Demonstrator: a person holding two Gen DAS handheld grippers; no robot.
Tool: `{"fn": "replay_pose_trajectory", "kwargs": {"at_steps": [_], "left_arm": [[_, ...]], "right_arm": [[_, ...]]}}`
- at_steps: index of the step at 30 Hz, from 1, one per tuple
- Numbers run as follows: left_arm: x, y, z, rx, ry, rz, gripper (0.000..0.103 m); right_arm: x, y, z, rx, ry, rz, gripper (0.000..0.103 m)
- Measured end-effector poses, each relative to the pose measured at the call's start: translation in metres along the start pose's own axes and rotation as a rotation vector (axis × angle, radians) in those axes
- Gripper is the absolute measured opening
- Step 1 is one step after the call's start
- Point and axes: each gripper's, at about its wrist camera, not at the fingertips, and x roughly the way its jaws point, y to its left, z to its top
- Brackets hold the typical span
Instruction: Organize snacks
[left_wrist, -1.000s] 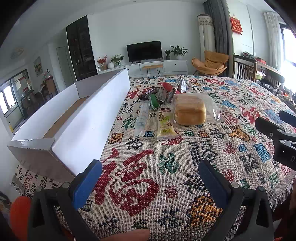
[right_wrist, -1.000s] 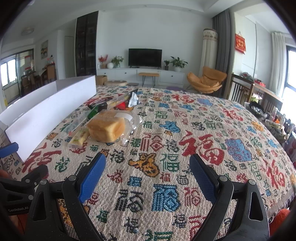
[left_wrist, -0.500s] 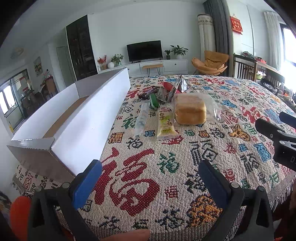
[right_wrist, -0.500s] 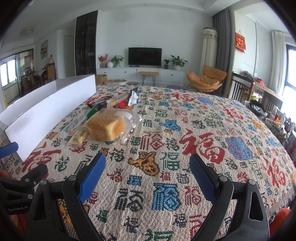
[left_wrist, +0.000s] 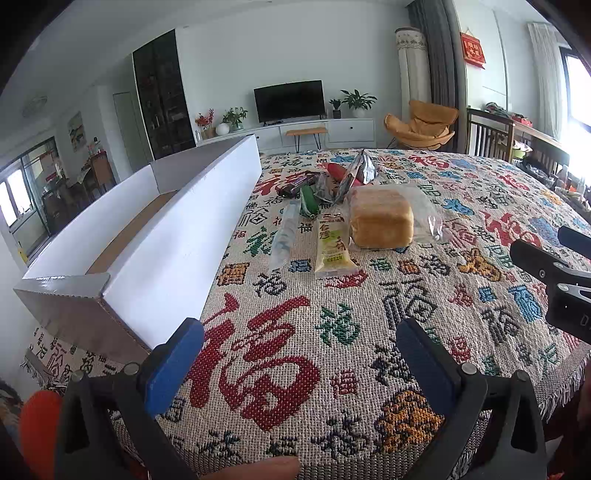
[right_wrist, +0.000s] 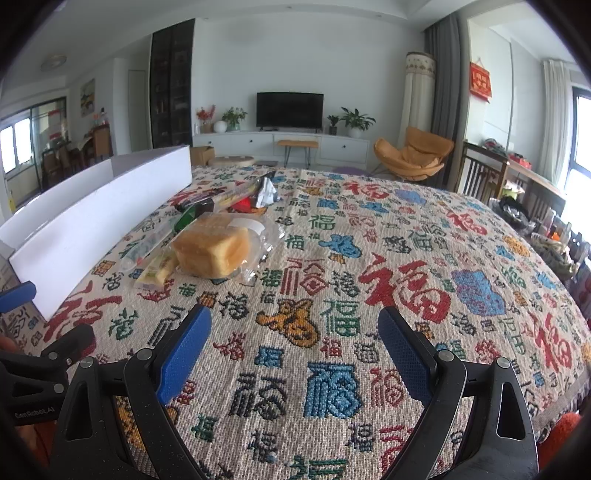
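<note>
You see a beige cloth (left_wrist: 332, 350) woven with red, green, blue and black characters, a white box (left_wrist: 177, 258), a golden loaf (left_wrist: 380, 221), a yellow-green packet (left_wrist: 332, 247), and blue pads (right_wrist: 184, 350).

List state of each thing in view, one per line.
left gripper: open, holds nothing
right gripper: open, holds nothing
white box: open top, no snacks visible inside
bagged bread: on the cloth, outside the box
yellow-green packet: flat on the cloth
clear packet: flat, beside the box
TV: off
</note>
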Motion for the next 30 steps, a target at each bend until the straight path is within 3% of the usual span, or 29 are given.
{"fn": "replay_pose_trajectory", "kwargs": {"at_steps": [30], "left_arm": [[0.0000,-0.0003,0.0004,0.001,0.000,0.000,0.103]], "right_arm": [[0.0044,-0.0004,-0.0019,0.007,0.018,0.008,0.094]]}}
